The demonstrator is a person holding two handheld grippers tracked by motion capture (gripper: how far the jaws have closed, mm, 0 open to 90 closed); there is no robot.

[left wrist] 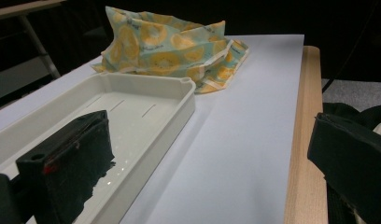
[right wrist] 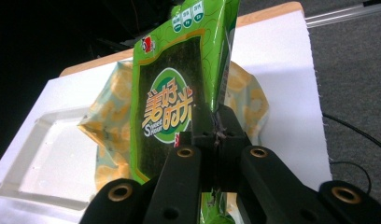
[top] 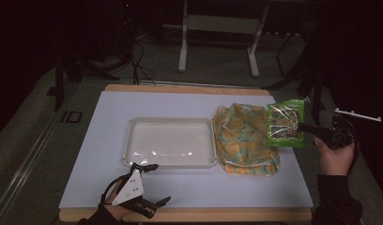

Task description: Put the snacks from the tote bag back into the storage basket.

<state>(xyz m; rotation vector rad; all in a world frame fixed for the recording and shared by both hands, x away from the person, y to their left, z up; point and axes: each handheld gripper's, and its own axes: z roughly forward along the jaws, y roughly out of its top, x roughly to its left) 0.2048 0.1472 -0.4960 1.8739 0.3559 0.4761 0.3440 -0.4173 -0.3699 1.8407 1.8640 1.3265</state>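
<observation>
one tray (top: 171,141), one cloth bag (top: 243,140), one snack pack (top: 286,124) (in right tool (top: 306,127))

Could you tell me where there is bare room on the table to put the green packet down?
The white tray is empty inside. The mat is bare left of the tray, behind it, and in front between the left gripper and the table's right edge. The right side is crowded: the patterned bag lies there, beside the green packet in the right gripper.
</observation>
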